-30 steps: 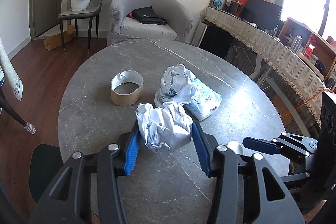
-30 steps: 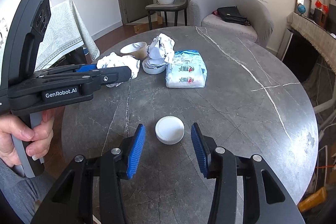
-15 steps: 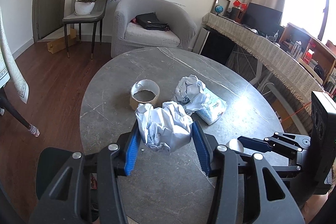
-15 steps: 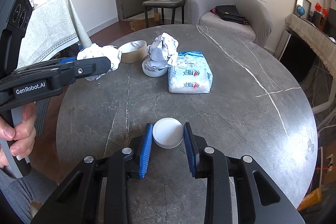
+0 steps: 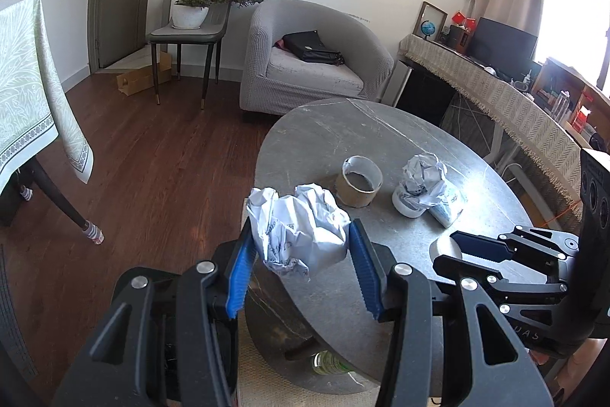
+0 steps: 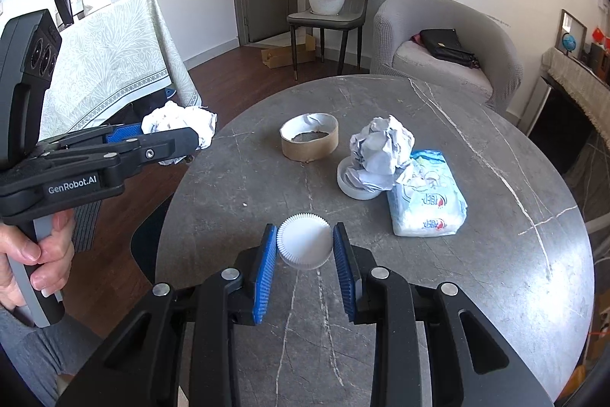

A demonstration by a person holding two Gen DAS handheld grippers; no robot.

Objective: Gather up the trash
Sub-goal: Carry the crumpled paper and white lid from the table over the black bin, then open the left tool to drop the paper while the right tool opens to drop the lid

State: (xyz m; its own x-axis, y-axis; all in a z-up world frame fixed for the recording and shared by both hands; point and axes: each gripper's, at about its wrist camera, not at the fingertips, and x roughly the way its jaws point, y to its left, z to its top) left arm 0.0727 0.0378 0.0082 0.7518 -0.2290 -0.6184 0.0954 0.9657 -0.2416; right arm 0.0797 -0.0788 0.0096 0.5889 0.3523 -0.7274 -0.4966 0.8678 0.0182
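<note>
Left tool (image 5: 301, 269) pinches a crumpled paper ball (image 5: 299, 231), held beyond the worktop's (image 6: 438, 292) left edge. Right tool (image 6: 305, 267) pinches a white fluted paper cup (image 6: 304, 246) at the worktop's near side.

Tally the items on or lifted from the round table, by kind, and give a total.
Crumpled paper balls: 2, one in the left tool, one in the white bowl
Tape rolls: 1
White bowls: 1
Tissue packs: 1
Paper cupcake liners: 1, in the right tool
Total: 6
</note>
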